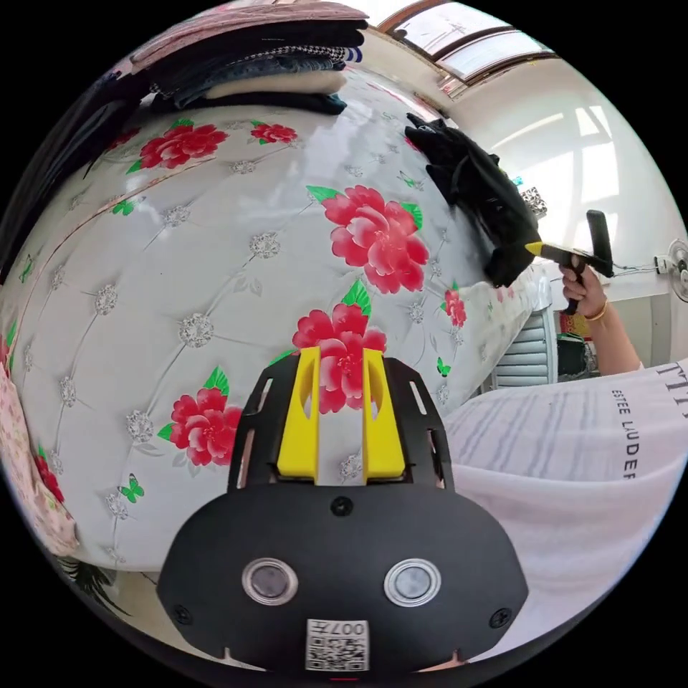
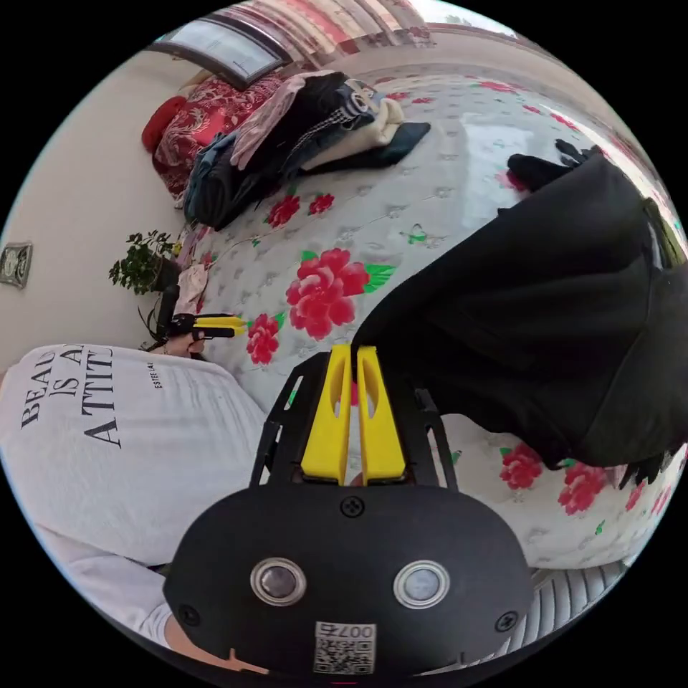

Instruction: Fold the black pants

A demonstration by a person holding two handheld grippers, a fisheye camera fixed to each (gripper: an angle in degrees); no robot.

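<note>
The black pants [image 2: 559, 315] lie bunched near one edge of a white bed cover printed with red flowers [image 1: 179, 287]. In the left gripper view the black pants [image 1: 476, 193] are a dark heap far off, partly hanging over the bed's edge. My right gripper [image 2: 351, 351] has its yellow jaws pressed together at a corner of the pants, and the right gripper [image 1: 536, 249] meets the cloth there too, held in a hand. My left gripper [image 1: 340, 352] hovers over the flowered cover with its jaws apart and nothing between them. The left gripper [image 2: 233, 326] sits beside the person's shirt.
A pile of folded clothes [image 1: 265, 57] sits at the far end of the bed, also visible as the clothes pile [image 2: 308, 136]. The person's white T-shirt [image 1: 573, 459] is close to both grippers. A potted plant [image 2: 140, 269] and a red cushion [image 2: 204, 118] are by the wall.
</note>
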